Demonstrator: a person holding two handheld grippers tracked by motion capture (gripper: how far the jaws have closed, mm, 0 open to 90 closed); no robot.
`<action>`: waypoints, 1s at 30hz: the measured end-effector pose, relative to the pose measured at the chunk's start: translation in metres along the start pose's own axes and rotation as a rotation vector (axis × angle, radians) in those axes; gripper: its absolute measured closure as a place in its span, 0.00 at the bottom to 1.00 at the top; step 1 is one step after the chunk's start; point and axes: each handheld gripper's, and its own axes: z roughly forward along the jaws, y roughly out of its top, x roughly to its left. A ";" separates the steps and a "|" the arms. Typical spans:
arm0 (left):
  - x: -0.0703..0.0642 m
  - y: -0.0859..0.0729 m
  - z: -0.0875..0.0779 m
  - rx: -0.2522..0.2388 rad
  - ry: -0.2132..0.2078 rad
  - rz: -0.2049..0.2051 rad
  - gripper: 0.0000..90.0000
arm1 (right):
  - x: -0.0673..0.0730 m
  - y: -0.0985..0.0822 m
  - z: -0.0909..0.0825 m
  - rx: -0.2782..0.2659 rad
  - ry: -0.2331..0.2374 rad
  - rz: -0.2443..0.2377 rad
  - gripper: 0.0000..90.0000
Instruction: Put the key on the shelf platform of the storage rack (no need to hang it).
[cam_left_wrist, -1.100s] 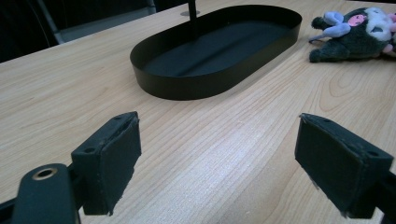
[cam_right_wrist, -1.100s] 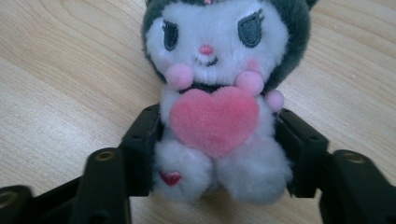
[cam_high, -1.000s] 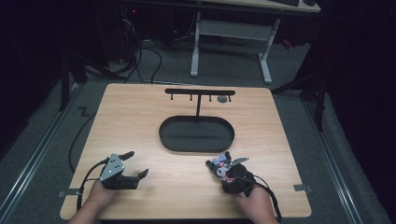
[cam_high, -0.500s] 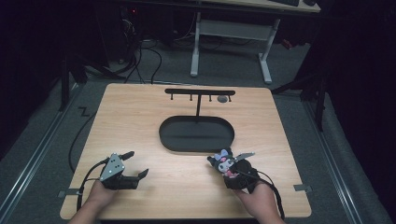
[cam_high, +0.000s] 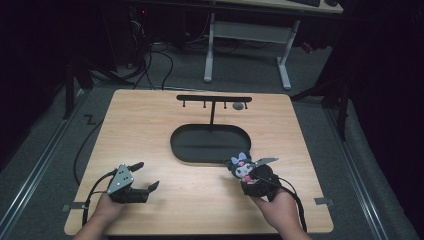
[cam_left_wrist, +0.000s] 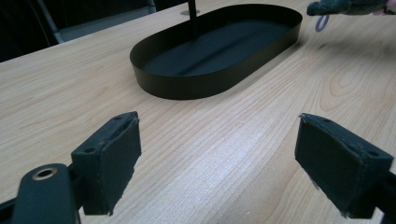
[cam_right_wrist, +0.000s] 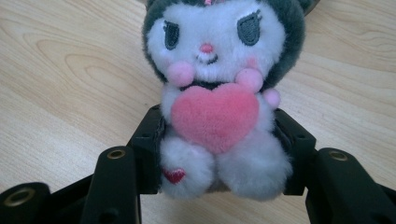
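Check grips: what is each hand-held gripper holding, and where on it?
Right hand-held gripper: shut on the plush toy, jaws clamping its lower body at the sides, just above the legs. Left hand-held gripper: jaws wide open, nothing held.

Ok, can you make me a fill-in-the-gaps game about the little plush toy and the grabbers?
1. The right gripper is shut on the ____ toy.
2. The toy hugs a pink ____.
3. The left gripper has its jaws ____, with nothing between them.
4. The black tray has an ____ shape.

Missing words: plush; heart; open; oval

A dim lab: wooden table (cam_high: 150, 130) on railed flooring, cables (cam_high: 150, 65), metal desk frame (cam_high: 245, 37) behind.
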 end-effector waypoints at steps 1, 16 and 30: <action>0.000 0.000 0.000 0.001 0.000 0.000 0.17 | -0.001 0.001 0.000 -0.001 0.000 0.003 0.52; 0.000 0.000 0.000 -0.002 -0.001 -0.003 0.17 | -0.016 0.019 -0.005 -0.002 0.002 0.008 0.53; 0.001 0.000 0.000 -0.004 -0.007 -0.004 0.17 | -0.028 0.054 -0.008 0.003 0.026 0.008 0.53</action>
